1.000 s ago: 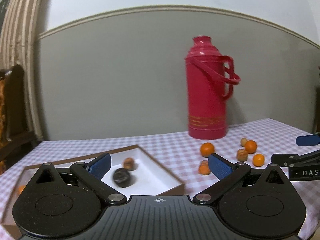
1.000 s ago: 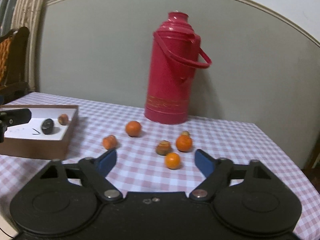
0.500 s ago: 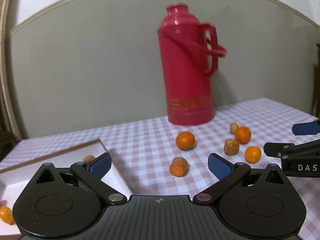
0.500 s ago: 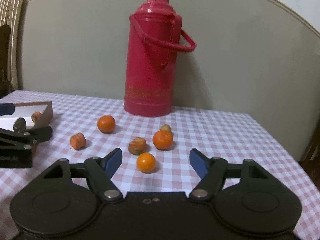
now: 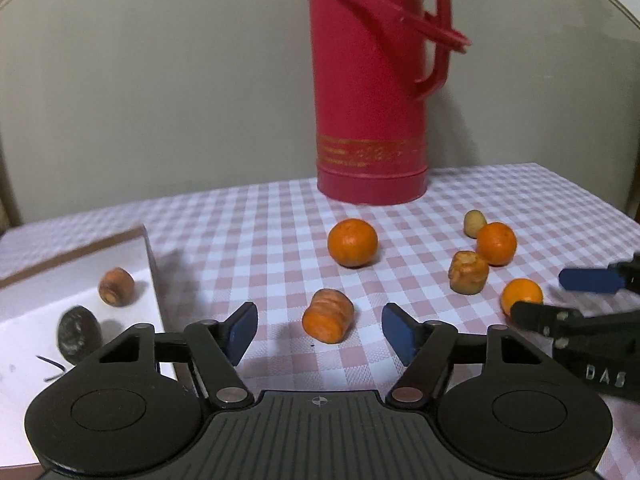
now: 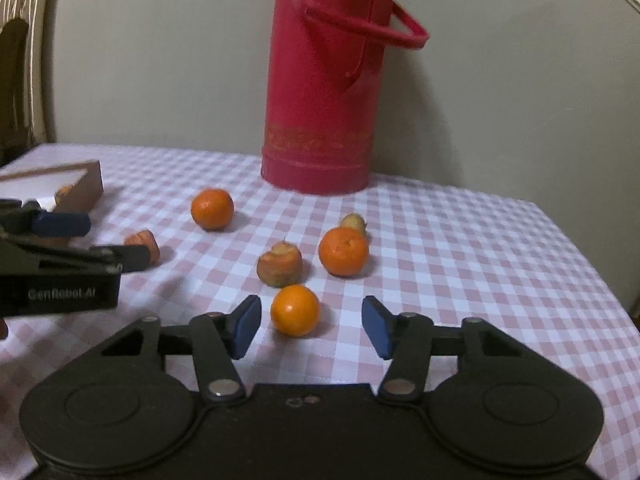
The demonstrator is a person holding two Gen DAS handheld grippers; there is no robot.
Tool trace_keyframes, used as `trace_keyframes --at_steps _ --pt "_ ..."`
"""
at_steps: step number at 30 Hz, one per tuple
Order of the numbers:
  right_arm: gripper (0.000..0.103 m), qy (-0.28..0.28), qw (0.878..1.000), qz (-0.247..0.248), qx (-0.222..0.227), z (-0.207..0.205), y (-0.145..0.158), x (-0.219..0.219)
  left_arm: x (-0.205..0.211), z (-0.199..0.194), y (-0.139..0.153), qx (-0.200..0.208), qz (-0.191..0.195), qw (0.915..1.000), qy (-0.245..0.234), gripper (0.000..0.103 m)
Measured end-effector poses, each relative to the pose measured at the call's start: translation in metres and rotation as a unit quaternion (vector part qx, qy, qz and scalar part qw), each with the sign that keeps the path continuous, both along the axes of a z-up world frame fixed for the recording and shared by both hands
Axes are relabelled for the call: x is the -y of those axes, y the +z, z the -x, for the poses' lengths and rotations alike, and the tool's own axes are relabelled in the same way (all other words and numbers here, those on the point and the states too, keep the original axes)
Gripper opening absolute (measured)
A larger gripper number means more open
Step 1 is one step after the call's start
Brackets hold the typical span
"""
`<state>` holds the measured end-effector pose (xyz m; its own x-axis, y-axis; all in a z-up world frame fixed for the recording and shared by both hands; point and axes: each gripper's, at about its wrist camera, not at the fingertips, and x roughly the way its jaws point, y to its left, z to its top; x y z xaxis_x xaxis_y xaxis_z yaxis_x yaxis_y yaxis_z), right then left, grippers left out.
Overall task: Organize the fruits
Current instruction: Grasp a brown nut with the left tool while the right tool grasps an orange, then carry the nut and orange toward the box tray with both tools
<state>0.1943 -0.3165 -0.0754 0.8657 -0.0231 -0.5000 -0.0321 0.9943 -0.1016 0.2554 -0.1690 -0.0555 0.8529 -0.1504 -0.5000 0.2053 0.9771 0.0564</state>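
Both grippers are spread wide and hold nothing, each lined up to straddle one fruit: the left gripper (image 5: pixel 318 334) frames the carrot stub (image 5: pixel 328 315), the right gripper (image 6: pixel 311 330) the near orange (image 6: pixel 295 310). Four more pieces lie farther off; the box (image 5: pixel 150 258) sits left, the red flask (image 5: pixel 370 92) far. The other gripper crowds each one's side.

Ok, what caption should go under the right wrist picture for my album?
Open right tongs line up on a small orange on the checked tablecloth, red thermos behind.
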Motion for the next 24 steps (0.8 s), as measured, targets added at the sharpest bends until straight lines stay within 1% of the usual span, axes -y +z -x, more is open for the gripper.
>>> trace_keyframes --at_steps 1,3,6,9,10,11,12,13,15,17,24 --pt "0.042 0.002 1.000 -0.003 -0.007 -0.003 -0.001 0.000 0.001 -0.004 -0.002 -0.006 0.003 1.0000 0.001 0.068" --pt "0.041 0.003 1.000 -0.006 -0.006 -0.006 -0.001 0.002 0.003 -0.009 -0.004 -0.010 0.001 0.9999 0.002 0.067" --pt "0.036 0.006 1.000 -0.015 -0.017 -0.014 -0.003 0.004 0.006 -0.016 -0.006 -0.023 0.008 0.9997 0.000 0.060" --pt "0.031 0.010 0.999 -0.016 -0.028 -0.019 -0.005 0.004 0.012 -0.021 -0.008 -0.032 -0.001 0.9995 -0.004 0.059" --pt "0.029 0.012 0.999 -0.017 -0.033 -0.021 -0.006 0.004 0.015 -0.022 -0.008 -0.034 -0.007 0.9994 -0.006 0.059" --pt "0.023 0.012 0.999 -0.017 -0.036 -0.022 -0.007 0.004 0.017 -0.022 -0.009 -0.034 -0.012 0.9993 -0.009 0.058" --pt "0.022 0.012 0.999 -0.019 -0.038 -0.023 -0.007 0.005 0.019 -0.023 -0.008 -0.034 -0.014 0.9992 -0.013 0.050" --pt "0.022 0.012 0.999 -0.021 -0.038 -0.023 -0.007 0.006 0.021 -0.024 -0.009 -0.035 -0.018 0.9991 -0.015 0.040" --pt "0.022 0.011 0.999 -0.025 -0.039 -0.023 -0.007 0.008 0.024 -0.024 -0.009 -0.037 -0.019 0.9988 -0.024 0.031" --pt "0.022 0.008 0.999 -0.028 -0.039 -0.023 -0.007 0.010 0.026 -0.023 -0.008 -0.034 -0.024 0.9988 -0.027 0.031" --pt "0.022 -0.005 0.999 -0.031 -0.027 -0.017 -0.002 0.012 0.025 -0.007 -0.002 -0.015 -0.012 0.9992 -0.035 0.031"
